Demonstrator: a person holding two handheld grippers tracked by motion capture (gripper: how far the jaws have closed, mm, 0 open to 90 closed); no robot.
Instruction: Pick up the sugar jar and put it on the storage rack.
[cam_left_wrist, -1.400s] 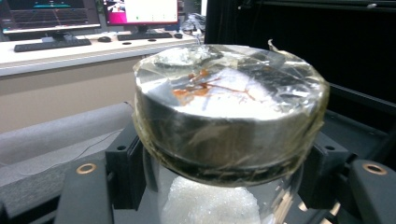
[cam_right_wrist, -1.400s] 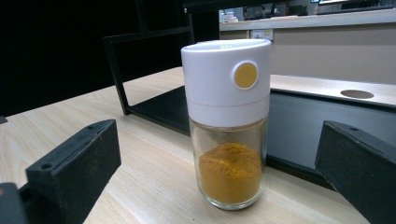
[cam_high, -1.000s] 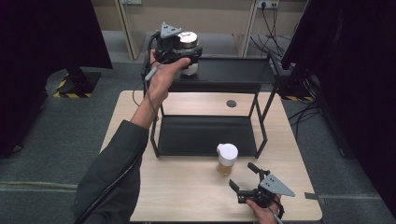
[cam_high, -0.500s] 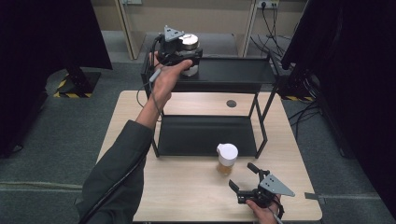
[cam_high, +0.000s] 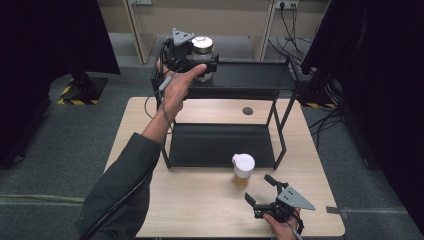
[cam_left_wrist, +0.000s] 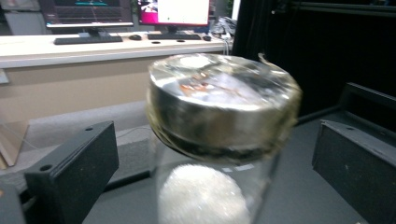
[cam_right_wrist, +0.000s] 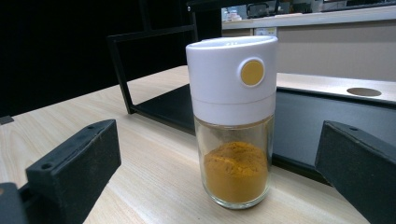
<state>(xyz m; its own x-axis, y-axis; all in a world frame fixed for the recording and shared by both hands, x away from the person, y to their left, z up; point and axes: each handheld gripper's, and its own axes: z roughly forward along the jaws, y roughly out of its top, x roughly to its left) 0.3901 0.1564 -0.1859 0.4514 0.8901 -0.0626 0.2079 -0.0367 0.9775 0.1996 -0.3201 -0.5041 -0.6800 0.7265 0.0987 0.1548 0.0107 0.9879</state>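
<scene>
A glass jar with a metal lid (cam_high: 202, 49) (cam_left_wrist: 219, 107) stands on the top shelf (cam_high: 250, 76) of a black rack. My left gripper (cam_high: 207, 61) (cam_left_wrist: 215, 140) reaches it from the left. Its jaws have just been opening and now stand wide on either side of the jar without touching it. A spice jar with a white cap and orange powder (cam_high: 243, 170) (cam_right_wrist: 233, 121) stands on the wooden table (cam_high: 200, 210) in front of the rack. My right gripper (cam_high: 259, 189) (cam_right_wrist: 217, 140) rests open just before it, its jaws apart from the glass.
The rack's lower tray (cam_high: 220, 145) lies bare behind the spice jar, and thin black legs (cam_high: 280, 135) frame it. A round hole (cam_high: 247, 110) marks the table behind the rack. Dark curtains hang on both sides, with cables on the floor at the right.
The left hand has barely shifted at the top shelf, and its jaws now stand apart from the metal-lidded jar. The right gripper and the spice jar have not moved.
</scene>
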